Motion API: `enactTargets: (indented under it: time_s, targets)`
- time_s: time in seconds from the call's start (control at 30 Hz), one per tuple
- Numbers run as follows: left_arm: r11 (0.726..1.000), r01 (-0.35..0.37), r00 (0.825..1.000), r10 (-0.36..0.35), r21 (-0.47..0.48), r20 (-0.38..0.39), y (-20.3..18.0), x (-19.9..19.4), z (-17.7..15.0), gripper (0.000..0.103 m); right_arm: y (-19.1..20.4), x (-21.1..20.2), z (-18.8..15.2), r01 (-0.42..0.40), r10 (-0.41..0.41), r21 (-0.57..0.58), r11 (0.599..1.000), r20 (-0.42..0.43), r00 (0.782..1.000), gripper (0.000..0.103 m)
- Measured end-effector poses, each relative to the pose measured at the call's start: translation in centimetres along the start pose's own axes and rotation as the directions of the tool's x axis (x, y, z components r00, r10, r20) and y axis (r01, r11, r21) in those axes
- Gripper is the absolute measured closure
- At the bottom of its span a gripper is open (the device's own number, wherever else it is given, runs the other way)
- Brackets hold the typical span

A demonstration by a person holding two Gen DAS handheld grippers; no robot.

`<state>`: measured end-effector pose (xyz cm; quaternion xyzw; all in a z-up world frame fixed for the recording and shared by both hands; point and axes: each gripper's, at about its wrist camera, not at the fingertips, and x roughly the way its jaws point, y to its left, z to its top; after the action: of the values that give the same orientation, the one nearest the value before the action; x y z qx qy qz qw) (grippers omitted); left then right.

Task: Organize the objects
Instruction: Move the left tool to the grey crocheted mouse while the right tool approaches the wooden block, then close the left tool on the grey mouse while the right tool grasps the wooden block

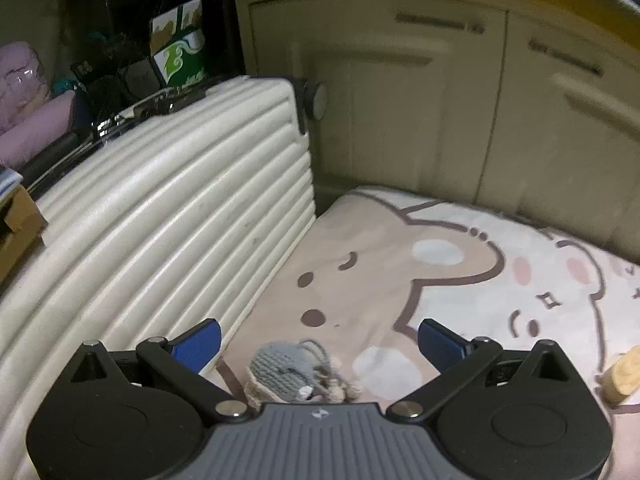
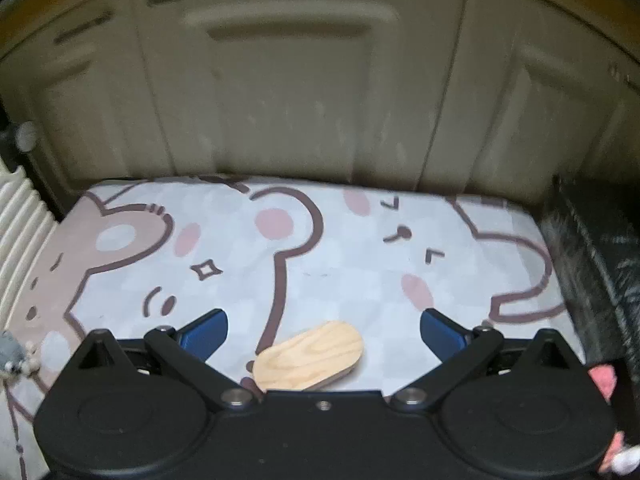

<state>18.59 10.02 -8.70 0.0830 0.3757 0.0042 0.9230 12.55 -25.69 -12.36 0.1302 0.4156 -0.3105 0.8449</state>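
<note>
A grey knitted toy (image 1: pixel 282 370) with beige cords lies on the cartoon-bear mat (image 1: pixel 460 280), between and just below the blue pads of my left gripper (image 1: pixel 320 340), which is open and empty. It also shows at the left edge of the right wrist view (image 2: pixel 10 354). A flat oval wooden piece (image 2: pixel 310 356) lies on the mat (image 2: pixel 320 248) between the pads of my right gripper (image 2: pixel 324 332), which is open and empty. The same wooden piece shows at the right edge of the left wrist view (image 1: pixel 624 372).
A ribbed white suitcase (image 1: pixel 160 220) lies along the mat's left side. Cream cabinet doors (image 2: pixel 300 100) stand behind the mat. A dark box-like object (image 2: pixel 592 260) borders the mat's right side. Pink items (image 2: pixel 604 376) sit at the lower right. Bags and clutter (image 1: pixel 176 44) stand beyond the suitcase.
</note>
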Motion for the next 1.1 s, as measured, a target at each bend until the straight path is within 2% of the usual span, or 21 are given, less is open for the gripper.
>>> enactTargets:
  time_s: [0.13, 0.33, 0.53, 0.6, 0.73, 0.9, 1.1]
  targets:
    - [1.0, -0.017, 0.999, 0.017, -0.006, -0.031, 0.8, 1.8, -0.2, 0.0, -0.3, 1.8, -0.8, 0.002, 0.0, 0.053, 0.999, -0.027, 1.0, 0.0]
    - [0.999, -0.027, 0.998, 0.025, -0.039, -0.061, 1.6, 3.6, -0.2, 0.0, -0.9, 3.7, -1.4, -0.017, 0.019, 0.067, 0.998, -0.035, 0.999, 0.0]
    - [0.997, -0.025, 0.995, 0.017, -0.072, -0.098, 2.2, 5.1, -0.4, 0.01, -1.9, 4.8, -1.6, -0.081, 0.081, 0.065, 0.995, 0.013, 0.997, 0.002]
    - [0.996, -0.024, 0.993, 0.015, -0.081, -0.114, 2.5, 5.6, -0.6, 0.013, -2.4, 5.4, -1.7, -0.113, 0.113, 0.085, 0.99, 0.007, 0.994, 0.008]
    - [0.993, -0.016, 0.99, -0.001, -0.116, -0.141, 3.2, 6.2, -0.9, 0.018, -2.9, 6.4, -2.0, -0.14, 0.141, 0.095, 0.986, -0.008, 0.99, 0.01]
    - [0.983, 0.005, 0.985, -0.036, -0.183, -0.168, 4.0, 6.8, -1.3, 0.019, -3.5, 6.9, -2.3, -0.264, 0.272, 0.133, 0.955, -0.038, 0.962, 0.009]
    - [0.983, 0.036, 0.977, -0.072, -0.182, -0.198, 3.3, 7.3, -1.6, 0.019, -3.2, 6.6, -2.7, -0.295, 0.299, 0.065, 0.953, -0.074, 0.951, 0.009]
